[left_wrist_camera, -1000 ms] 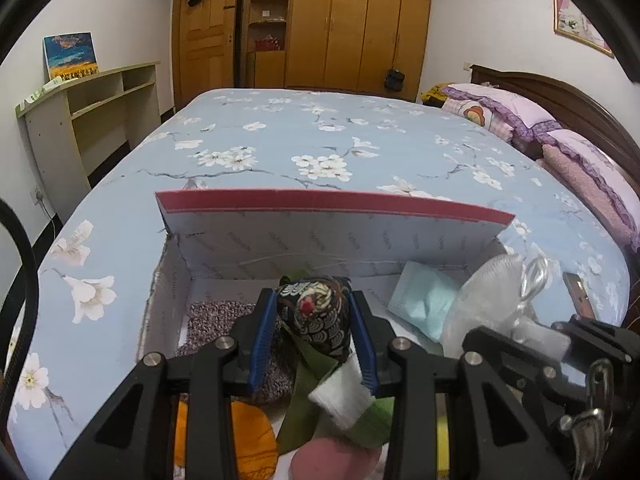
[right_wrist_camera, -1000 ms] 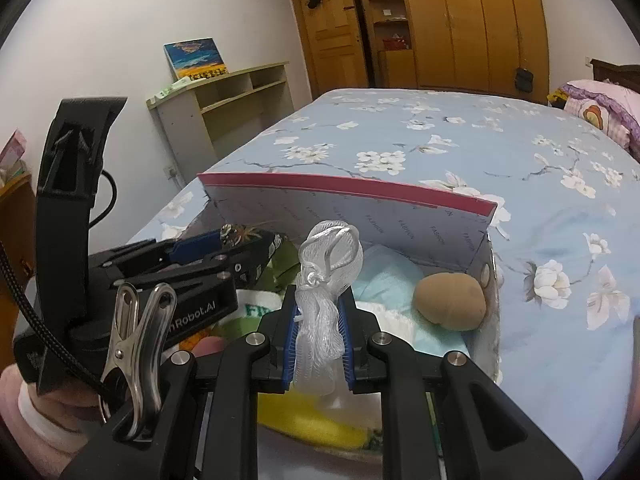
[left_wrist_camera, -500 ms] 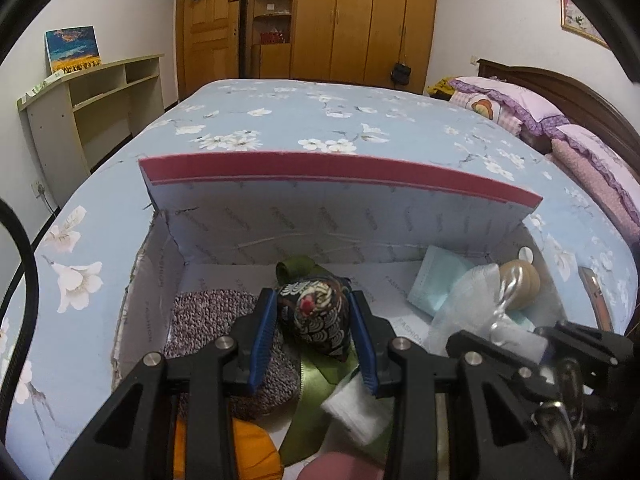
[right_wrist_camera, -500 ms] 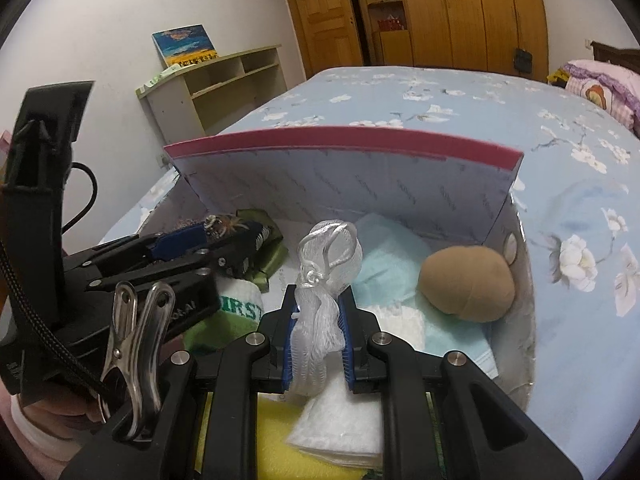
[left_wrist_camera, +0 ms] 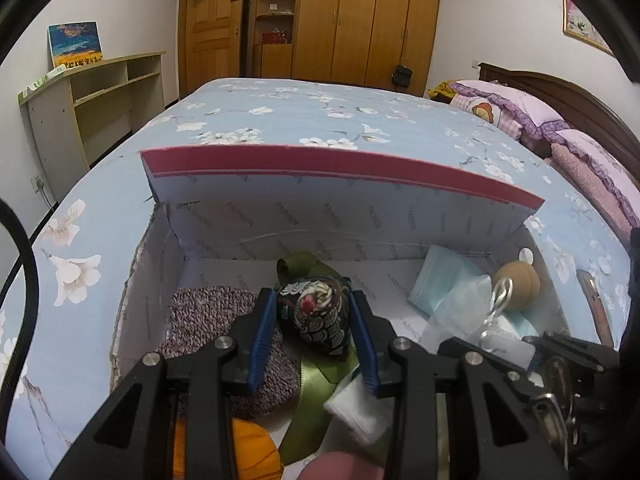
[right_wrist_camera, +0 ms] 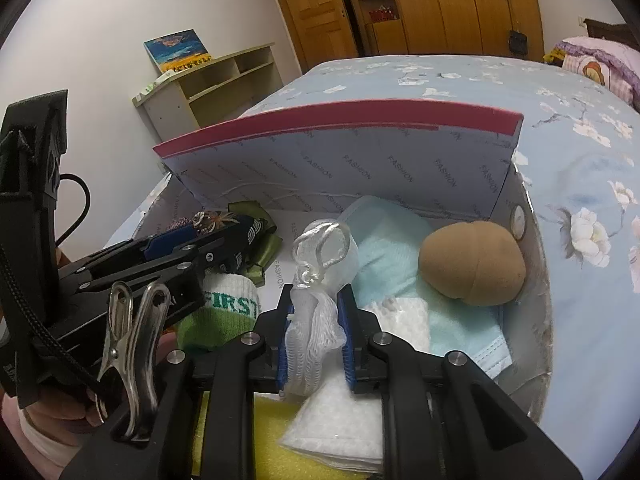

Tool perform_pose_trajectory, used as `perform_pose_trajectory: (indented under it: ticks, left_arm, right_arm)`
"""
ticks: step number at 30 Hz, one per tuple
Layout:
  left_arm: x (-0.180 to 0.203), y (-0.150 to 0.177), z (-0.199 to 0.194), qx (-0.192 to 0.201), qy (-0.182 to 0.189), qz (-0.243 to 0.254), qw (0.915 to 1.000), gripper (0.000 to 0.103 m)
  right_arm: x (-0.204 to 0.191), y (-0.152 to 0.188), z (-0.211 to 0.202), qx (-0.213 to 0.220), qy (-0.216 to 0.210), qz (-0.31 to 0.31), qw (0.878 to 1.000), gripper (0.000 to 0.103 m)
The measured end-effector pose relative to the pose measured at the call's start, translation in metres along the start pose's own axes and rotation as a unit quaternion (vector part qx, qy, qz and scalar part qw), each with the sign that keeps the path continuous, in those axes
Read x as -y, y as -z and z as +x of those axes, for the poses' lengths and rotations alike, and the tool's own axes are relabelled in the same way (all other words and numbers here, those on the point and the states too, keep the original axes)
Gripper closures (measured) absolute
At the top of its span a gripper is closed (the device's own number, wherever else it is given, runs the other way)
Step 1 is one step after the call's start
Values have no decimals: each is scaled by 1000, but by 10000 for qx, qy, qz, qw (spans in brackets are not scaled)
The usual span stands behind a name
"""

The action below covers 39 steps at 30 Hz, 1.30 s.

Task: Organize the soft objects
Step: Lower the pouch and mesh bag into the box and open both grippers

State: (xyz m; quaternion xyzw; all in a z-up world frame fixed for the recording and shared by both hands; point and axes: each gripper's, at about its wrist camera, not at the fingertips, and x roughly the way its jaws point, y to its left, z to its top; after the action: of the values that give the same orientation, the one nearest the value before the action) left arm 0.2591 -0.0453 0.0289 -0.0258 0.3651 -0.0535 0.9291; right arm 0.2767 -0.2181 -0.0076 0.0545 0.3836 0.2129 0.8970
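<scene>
Nearest you, your right gripper (right_wrist_camera: 314, 340) is clamped on a white mesh pouch (right_wrist_camera: 316, 304), whose looped drawstring stands up past the pads while its body bulges out below them; under it lie a folded white cloth (right_wrist_camera: 340, 428) and a yellow sponge (right_wrist_camera: 276, 440) at the box's near edge. Your left gripper (left_wrist_camera: 314, 336) is closed on a small dark patterned pouch (left_wrist_camera: 318, 312), held above the green ribbon (left_wrist_camera: 316, 380) and just right of the purple knitted pad (left_wrist_camera: 216, 320). Both loads sit inside the open box (right_wrist_camera: 536, 280), so letting go is likely the step in hand. The risk is snagging: the mesh could catch on the ribbed pads as you open, and the drawstring loop could hook a finger and drag the pouch back out when you withdraw. The patterned pouch may roll off the slick ribbon toward the green-and-white sock (right_wrist_camera: 224, 312) if dropped from a height. The two tools are close together, with the left one's body just beside the right fingers, so opening both at once invites a knock. Open floor remains in the middle and toward the far left corner; the right side is taken by the blue face masks (right_wrist_camera: 392, 248) and the tan ball (right_wrist_camera: 472, 264). The raised lid (left_wrist_camera: 340, 184) walls off the far side, so lift out upward and back toward yourself.
</scene>
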Motion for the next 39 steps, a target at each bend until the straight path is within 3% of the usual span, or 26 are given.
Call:
perform_pose_trajectory:
  ticks: [13,23,31,34,39]
  left_arm:
    - [-9,0,-3,3,192,-133,9997,64]
    - [-8,-1,-8,31,195,-128,9997,46]
    - [-6,-7,-30,163,41,-139,9998,40]
    - [-4,-7,-40,173,56,-104,9998,36]
    - [0,1,-57,154,53,-57,9999,34]
  right_arm:
    - [-1,5,-2,60,27,8,10000,76]
    - [-4,2,-16,437,197,-121,9988,56]
    - [-9,-1,-33,515,219,-132,9983,47]
    - [-13,-1,-43,625,257,-153,9976,40]
    - [-18,4,-54,673,301,-171,9971,38]
